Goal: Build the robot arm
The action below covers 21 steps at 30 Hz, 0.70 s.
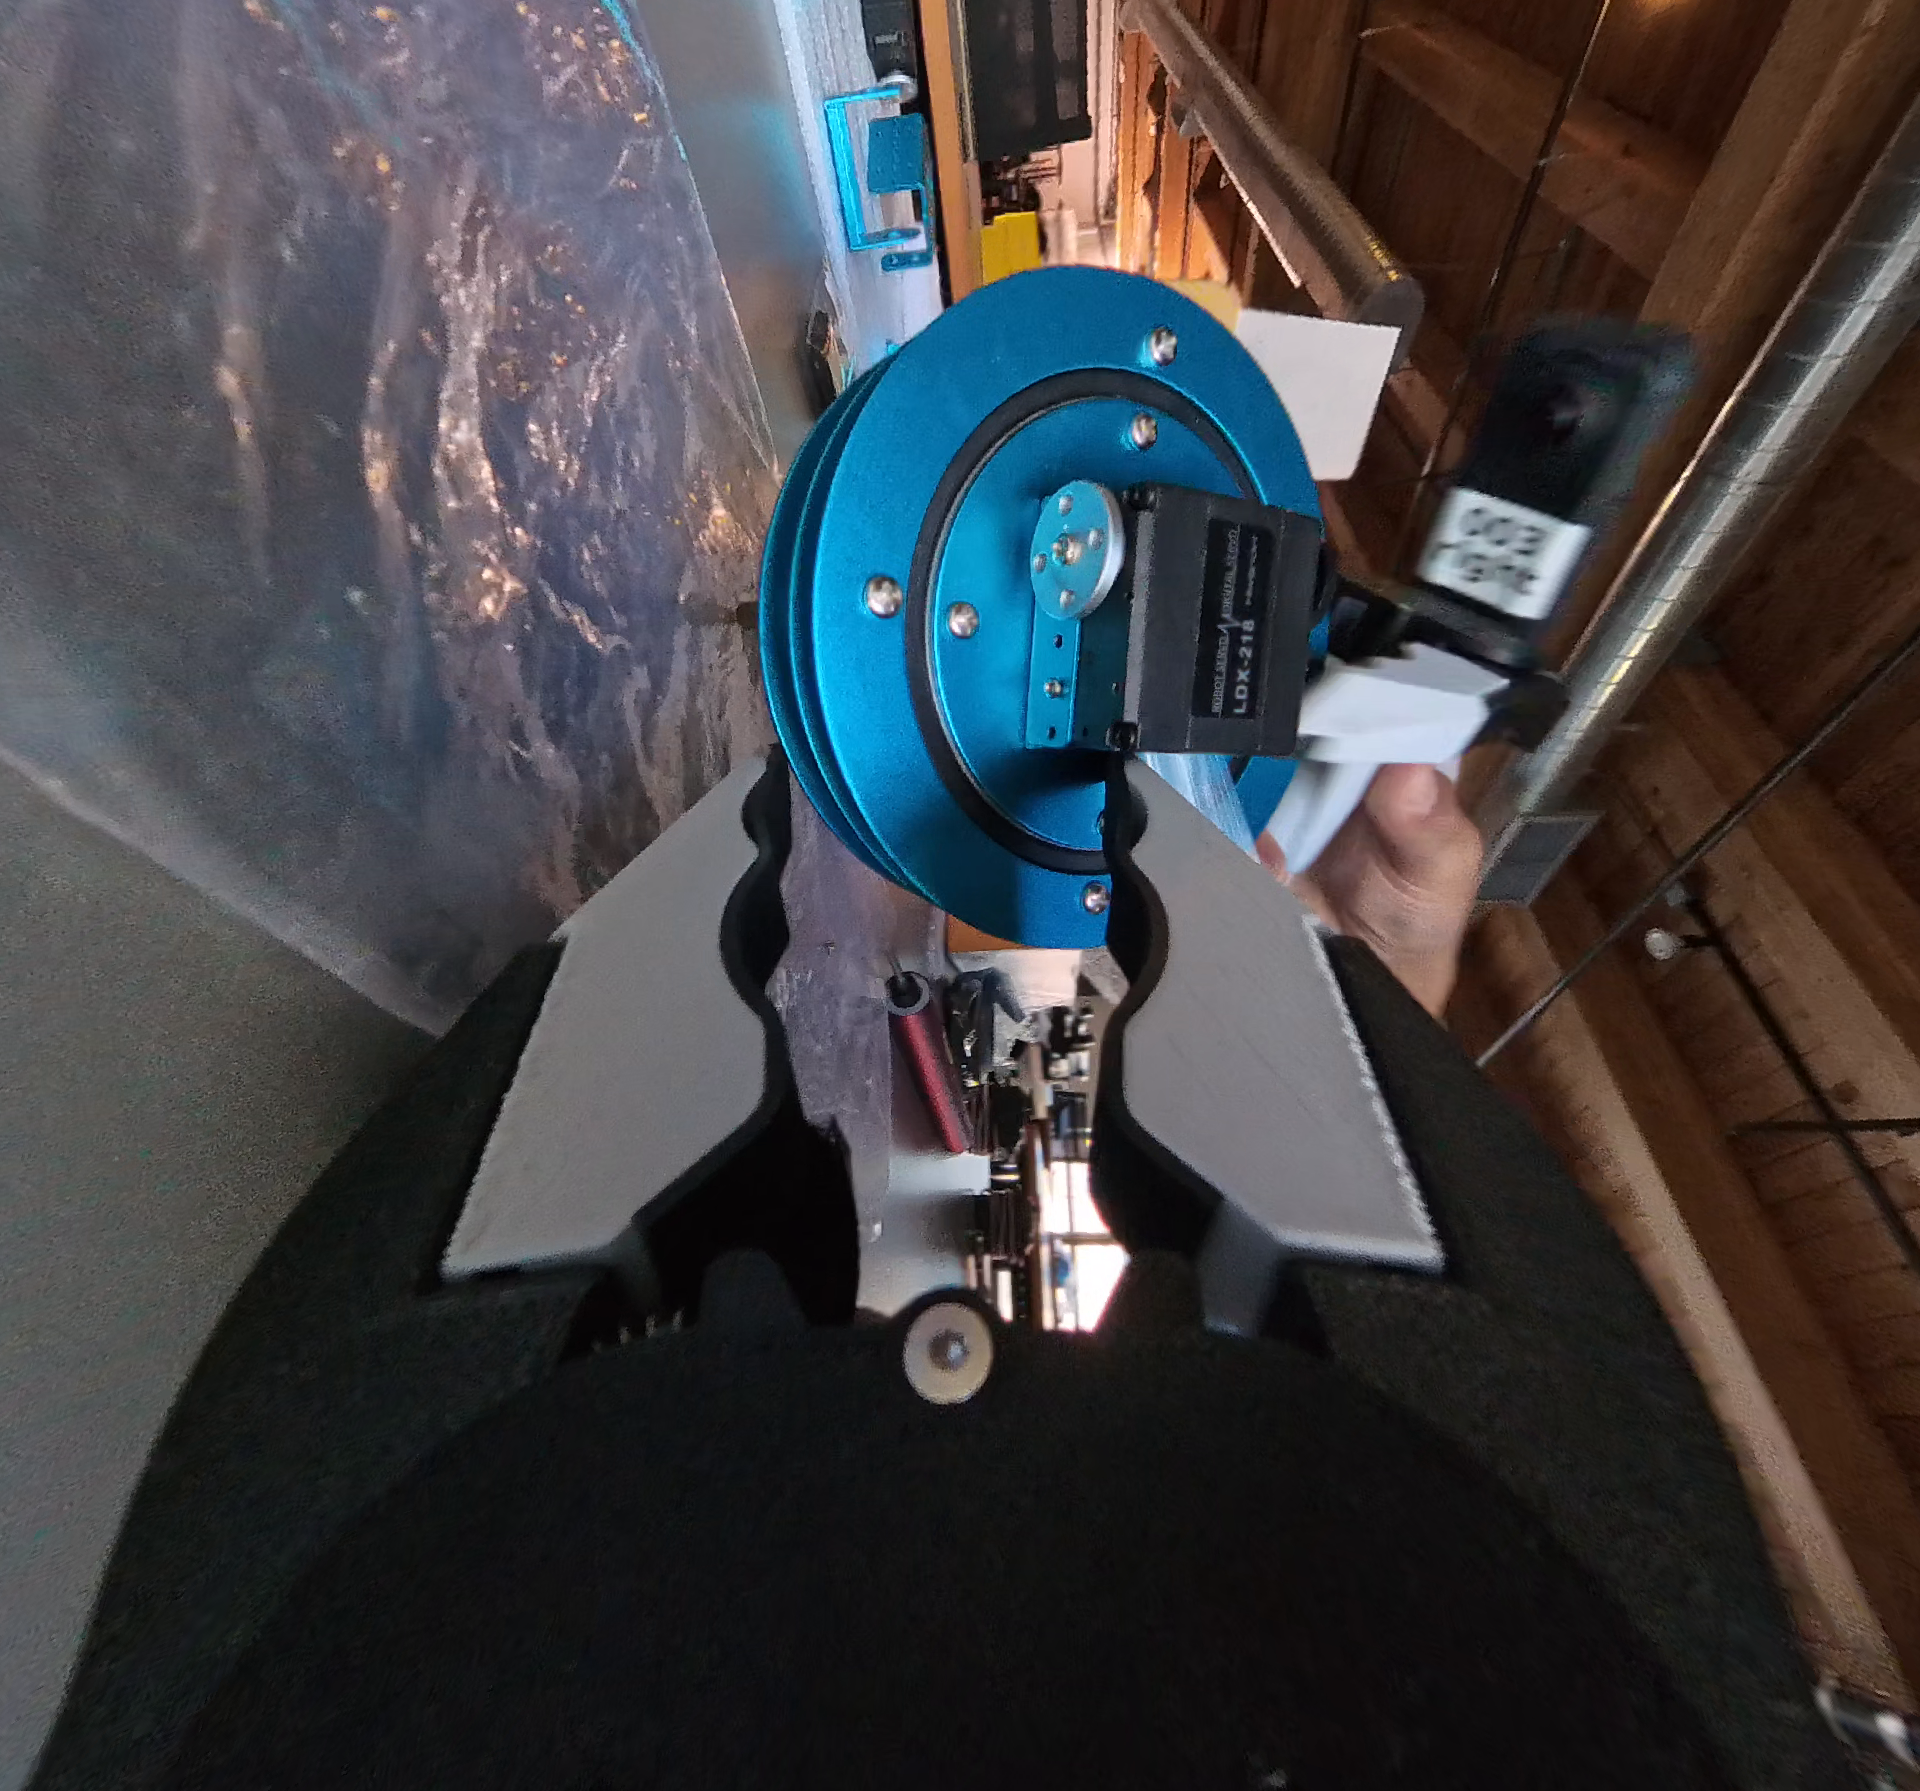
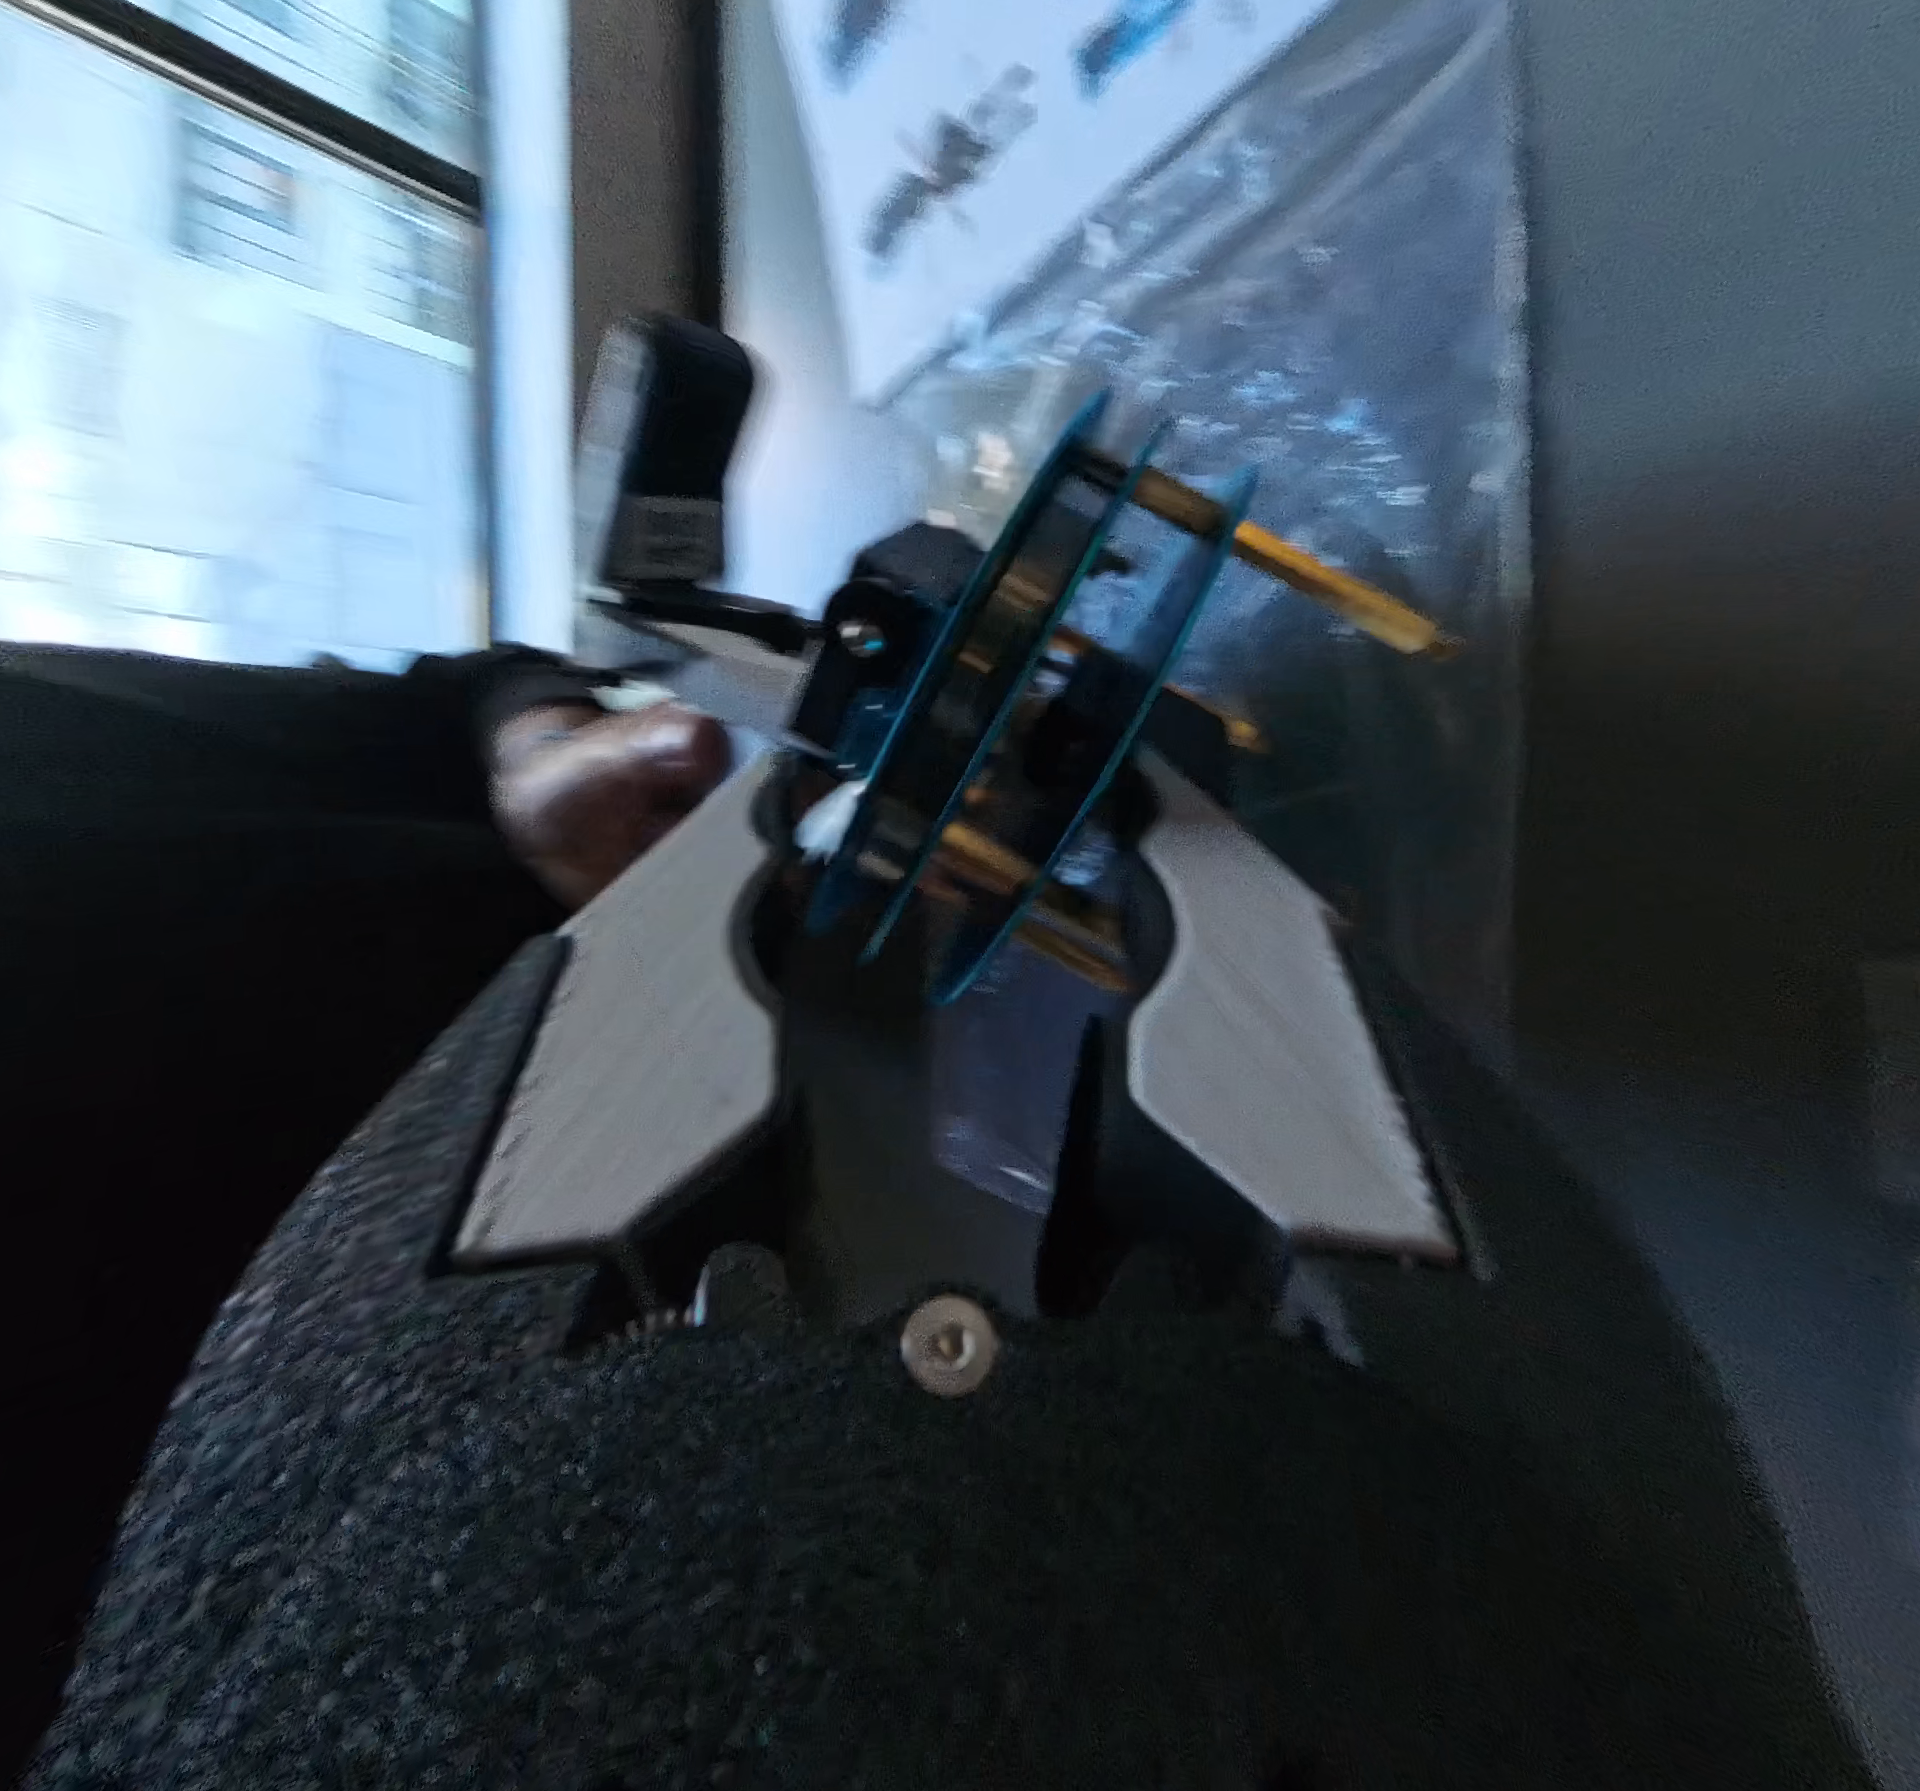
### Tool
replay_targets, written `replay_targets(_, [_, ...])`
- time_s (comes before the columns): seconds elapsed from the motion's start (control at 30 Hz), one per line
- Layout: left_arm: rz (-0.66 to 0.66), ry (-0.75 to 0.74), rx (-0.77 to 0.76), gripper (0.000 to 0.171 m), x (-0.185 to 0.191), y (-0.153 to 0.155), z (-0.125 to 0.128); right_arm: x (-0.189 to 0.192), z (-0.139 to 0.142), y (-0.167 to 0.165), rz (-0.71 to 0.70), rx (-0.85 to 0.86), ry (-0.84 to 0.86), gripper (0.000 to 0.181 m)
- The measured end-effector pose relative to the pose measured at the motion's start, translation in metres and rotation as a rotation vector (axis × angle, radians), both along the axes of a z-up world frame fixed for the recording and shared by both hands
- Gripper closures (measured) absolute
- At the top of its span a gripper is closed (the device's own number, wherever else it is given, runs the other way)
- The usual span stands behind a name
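**State of the parts**

- The disc assembly (image 1: 935,702) is a stack of three blue discs spaced on brass standoffs (image 2: 1340,588). A black servo (image 1: 1216,629) is already screwed to its front face on a blue bracket.
- The assembly is held in the air, clear of the counter, between the two grippers.

**Left gripper** (image 1: 945,806)

- Its fingers (image 1: 644,1014) are closed across the lower rim of the stack, one pad on each side. The assembly appears to be clamped there.

**Right gripper** (image 2: 956,806)

- The left wrist view shows it beyond the servo, with a hand (image 1: 1392,868) on its grip and its tips at the servo end.
- Its own view is motion-blurred. The discs appear edge-on between its fingers, but pad contact cannot be confirmed, so whether it grips or only brackets the assembly cannot be told.

**Surroundings**

- A clear plastic bag (image 2: 1351,339) lies on the dark surface behind the assembly.
- A loose blue U-bracket (image 1: 883,172) lies farther off on a white sheet, with other small parts too blurred to identify.
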State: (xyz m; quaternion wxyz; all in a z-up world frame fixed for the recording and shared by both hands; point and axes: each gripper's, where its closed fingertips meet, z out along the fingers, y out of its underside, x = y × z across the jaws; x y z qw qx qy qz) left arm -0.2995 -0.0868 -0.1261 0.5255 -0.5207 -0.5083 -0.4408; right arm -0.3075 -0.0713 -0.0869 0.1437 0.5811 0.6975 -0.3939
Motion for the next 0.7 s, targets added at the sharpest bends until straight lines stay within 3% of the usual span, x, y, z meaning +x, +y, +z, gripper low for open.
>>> replay_targets(0.1, [-0.018, 0.011, -0.036, 0.119, 0.002, 0.000, -0.003, 0.001, -0.007, 0.006, 0.006, 0.235, 0.011, 0.136])
replay_targets(0.23, [-0.079, 0.061, -0.037, 0.119, 0.012, -0.005, -0.002, -0.001, -0.006, 0.007, 0.036, 0.303, -0.044, 0.141])
replay_targets(0.4, [-0.129, 0.205, -0.070, 0.115, 0.020, -0.033, 0.003, -0.005, -0.001, 0.026, 0.140, 0.577, -0.070, 0.143])
replay_targets(0.5, [-0.184, 0.470, -0.079, 0.115, -0.002, -0.050, 0.014, -0.011, 0.002, 0.028, 0.307, 0.732, -0.020, 0.143])
replay_targets(0.63, [-0.390, 0.935, -0.178, 0.110, -0.050, -0.062, 0.015, -0.016, -0.007, 0.009, 0.695, 0.844, 0.095, 0.143])
replay_targets(0.7, [-0.335, 1.105, -0.210, 0.109, -0.085, -0.063, 0.026, -0.019, -0.015, 0.001, 0.806, 0.860, 0.092, 0.143])
